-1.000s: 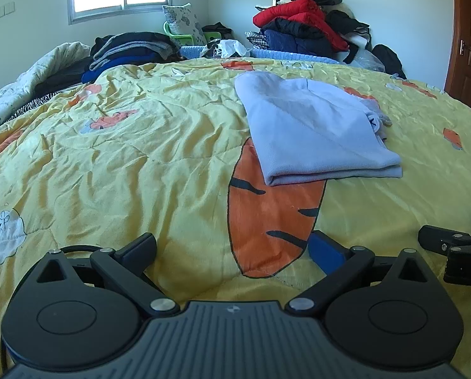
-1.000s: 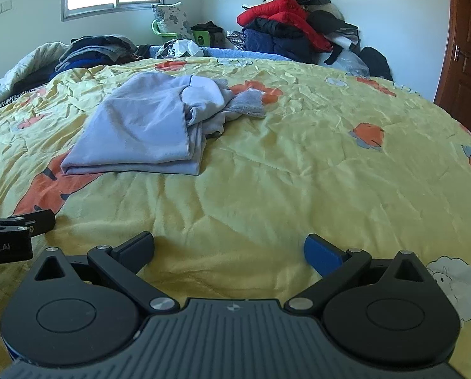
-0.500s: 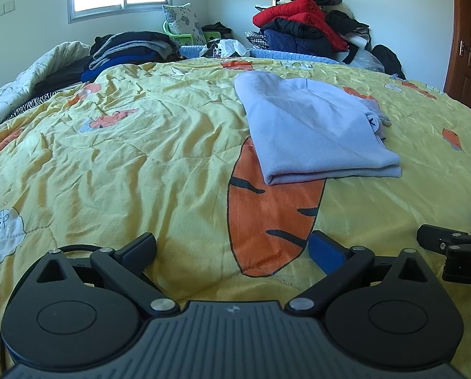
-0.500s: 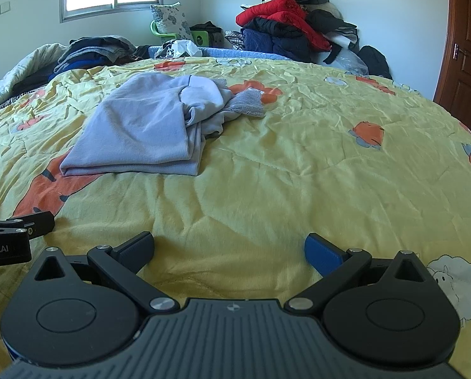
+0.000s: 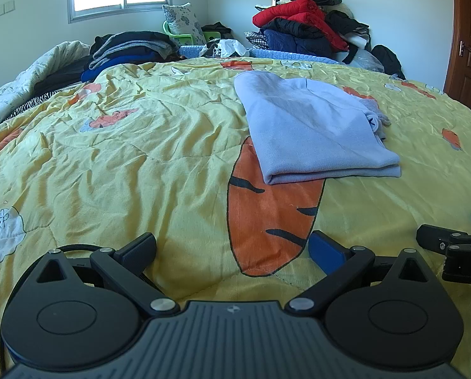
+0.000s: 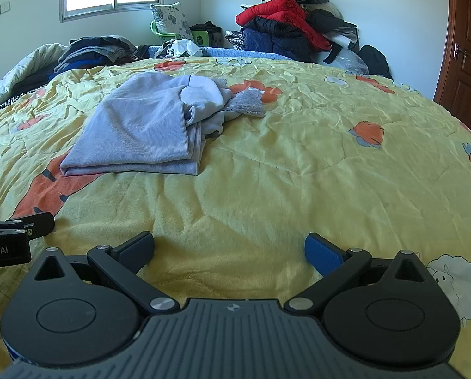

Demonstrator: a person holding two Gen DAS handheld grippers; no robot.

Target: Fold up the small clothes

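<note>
Almost nothing has shifted since a second ago: both views hold the same framing, and the right gripper's tip only edges slightly at the margin of the left wrist view. The left gripper (image 5: 232, 246) hovers low over the yellow quilt (image 5: 125, 158) with its jaws spread wide and nothing between them; the right gripper (image 6: 229, 246) does the same just beside it, equally wide and empty.

The lavender garment (image 5: 311, 129) lies on the quilt well beyond both grippers, its near edge overlapping the top of the big orange carrot print (image 5: 267, 214). Its near edge looks doubled into a neat fold, so the folding seems partly done. On the side away from the carrot, though, a bunched sleeve and grey cuff (image 6: 248, 104) spill out loose.

That loose bunch is the likely trouble. If a gripper pinches only the top layer of the doubled edge, the layers beneath may slide and undo the fold. A gripper dipping too low could catch the wrinkled quilt along with the cloth and drag the garment askew.
</note>
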